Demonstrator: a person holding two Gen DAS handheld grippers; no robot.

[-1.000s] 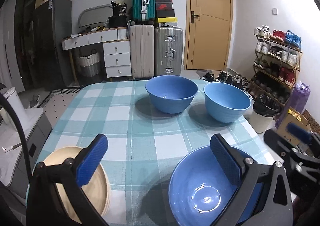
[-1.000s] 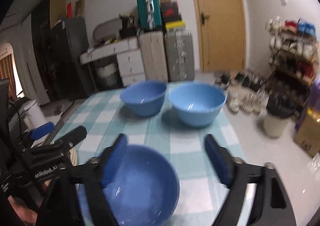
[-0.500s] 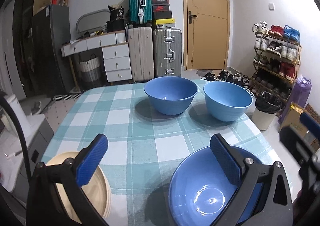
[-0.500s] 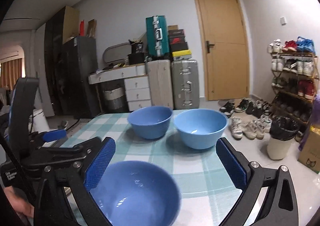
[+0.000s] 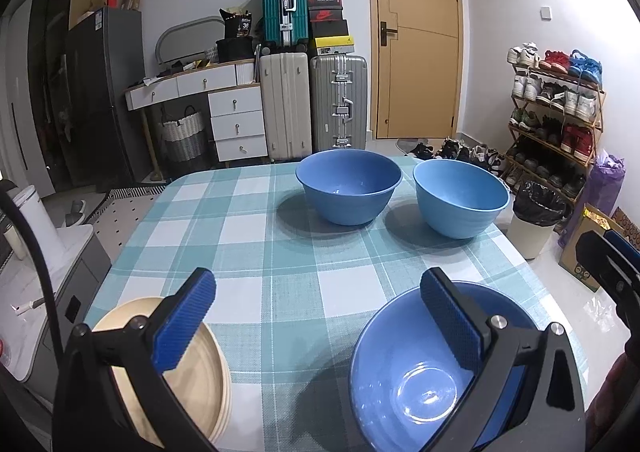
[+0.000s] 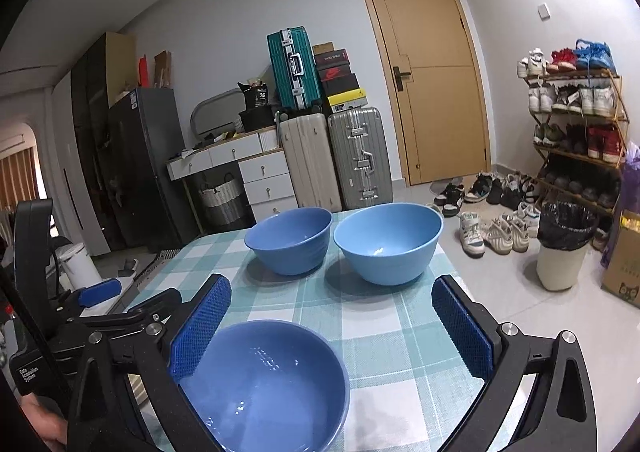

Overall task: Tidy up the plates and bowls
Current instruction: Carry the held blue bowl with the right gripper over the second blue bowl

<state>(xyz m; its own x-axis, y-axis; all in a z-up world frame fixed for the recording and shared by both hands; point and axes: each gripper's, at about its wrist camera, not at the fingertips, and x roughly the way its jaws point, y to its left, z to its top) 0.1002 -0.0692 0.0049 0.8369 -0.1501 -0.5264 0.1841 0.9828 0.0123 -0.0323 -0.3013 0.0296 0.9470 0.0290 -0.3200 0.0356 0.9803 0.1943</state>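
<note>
While my left gripper (image 5: 320, 326) and right gripper (image 6: 330, 326) both hang spread wide above the checked table (image 5: 280, 252), the near blue bowl (image 6: 260, 384) sits beneath; the tan plates (image 5: 192, 372) look stacked, perhaps.

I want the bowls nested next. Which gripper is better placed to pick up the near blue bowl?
Probably the left gripper: its right finger is already over the near bowl. The right gripper, also open, is higher, with the bowl under its left finger only.
</note>
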